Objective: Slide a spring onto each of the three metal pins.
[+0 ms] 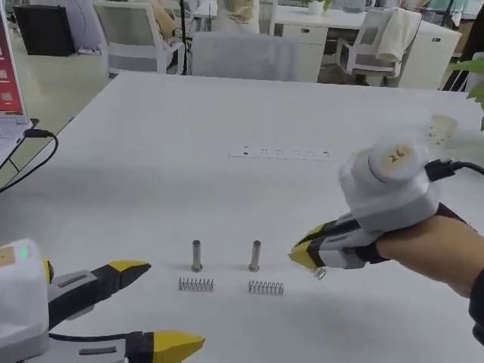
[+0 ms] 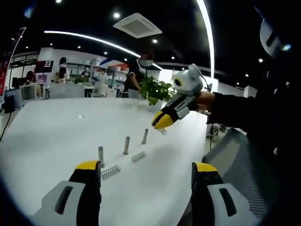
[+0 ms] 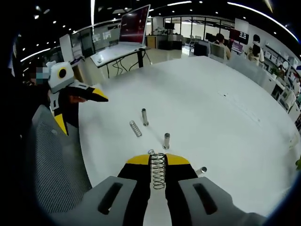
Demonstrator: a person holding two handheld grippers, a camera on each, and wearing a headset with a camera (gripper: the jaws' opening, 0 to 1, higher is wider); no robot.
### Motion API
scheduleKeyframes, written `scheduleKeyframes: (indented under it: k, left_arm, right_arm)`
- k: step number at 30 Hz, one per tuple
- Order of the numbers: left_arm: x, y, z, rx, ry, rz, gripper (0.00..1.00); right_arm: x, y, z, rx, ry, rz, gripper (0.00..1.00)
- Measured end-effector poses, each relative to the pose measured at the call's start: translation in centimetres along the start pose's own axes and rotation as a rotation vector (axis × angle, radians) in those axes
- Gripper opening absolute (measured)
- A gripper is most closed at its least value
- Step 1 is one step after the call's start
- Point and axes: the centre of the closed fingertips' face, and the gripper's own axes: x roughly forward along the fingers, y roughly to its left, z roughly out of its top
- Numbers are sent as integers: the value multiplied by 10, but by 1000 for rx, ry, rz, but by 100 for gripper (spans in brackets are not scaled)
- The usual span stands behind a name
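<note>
Two metal pins [image 1: 197, 255] [image 1: 255, 255] stand upright on the white table [image 1: 151, 166]. In front of each lies a loose spring [image 1: 196, 284] [image 1: 265, 287]. My right gripper [image 1: 304, 257] hovers just right of them, shut on a third spring [image 3: 158, 176] held lengthwise between its jaws. In the left gripper view all three pins [image 2: 100, 155] [image 2: 126, 145] [image 2: 145, 136] stand in a row. The third pin [image 3: 201, 170] sits close beside the right jaw. My left gripper [image 1: 160, 305] is open at the near left, empty, its jaws wide apart [image 2: 146, 167].
A white power strip [image 1: 283, 153] lies mid-table, and a small clear cup [image 1: 442, 128] stands at the far right. A black cable [image 1: 38, 144] trails over the left edge. Office chairs [image 1: 136, 38] line the far side.
</note>
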Motion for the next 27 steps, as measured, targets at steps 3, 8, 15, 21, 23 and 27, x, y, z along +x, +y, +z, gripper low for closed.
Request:
scheduleKeyframes:
  k: [3,8,15,21,23,27]
  left_arm:
    - [4,-2,5,-4,-7,-21,74]
    - [13,-6,9,4,-3,-54,71]
    - [25,-9,17,-30,-29,-96,68]
    - [32,-14,19,-70,-43,-138,62]
    - [34,-16,19,-78,-45,-149,60]
    - [36,-20,22,-94,-56,-179,54]
  right_arm:
    - [-1,3,8,34,-52,17,8]
    - [-2,7,16,85,-112,51,8]
    - [-3,18,31,126,-187,99,8]
    - [-2,29,40,130,-217,134,8]
    - [-2,33,43,123,-227,142,8]
    - [-2,43,49,126,-250,172,8]
